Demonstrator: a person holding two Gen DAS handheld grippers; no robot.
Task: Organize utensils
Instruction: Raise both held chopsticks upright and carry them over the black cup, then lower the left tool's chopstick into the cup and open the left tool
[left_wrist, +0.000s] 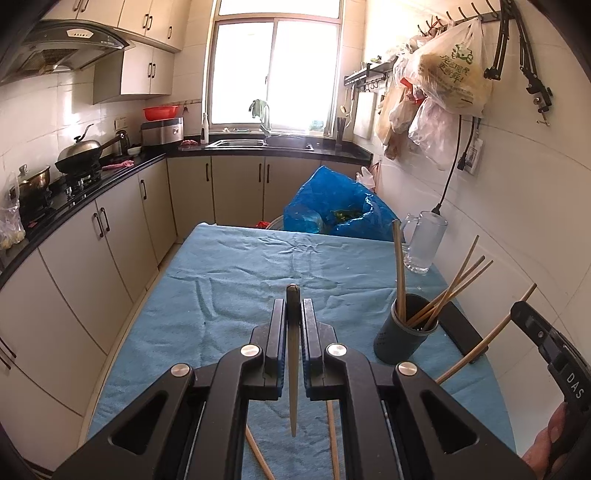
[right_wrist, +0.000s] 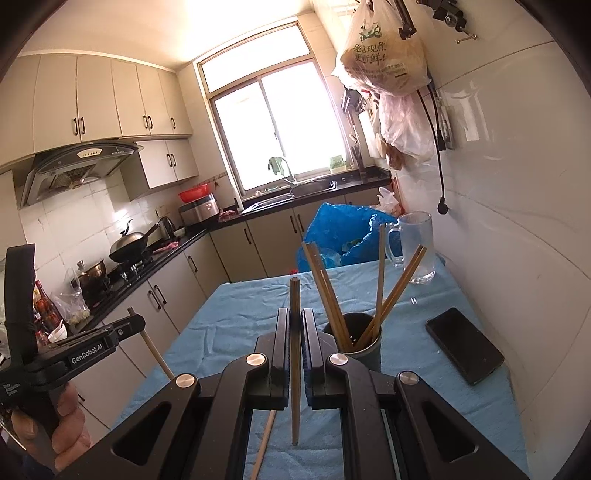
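Left claw (left_wrist: 293, 317) and right claw (right_wrist: 295, 325) each pinch one chopstick above tabletop (left_wrist: 229, 280); holder (right_wrist: 352, 341) contains others

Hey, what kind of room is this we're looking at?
A home kitchen, most likely: a wok sits on a gas stove under a range hood, and a sink lies below the window.

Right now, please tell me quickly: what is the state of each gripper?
Left gripper: shut on a chopstick.
Right gripper: shut on another chopstick, beside the utensil holder.
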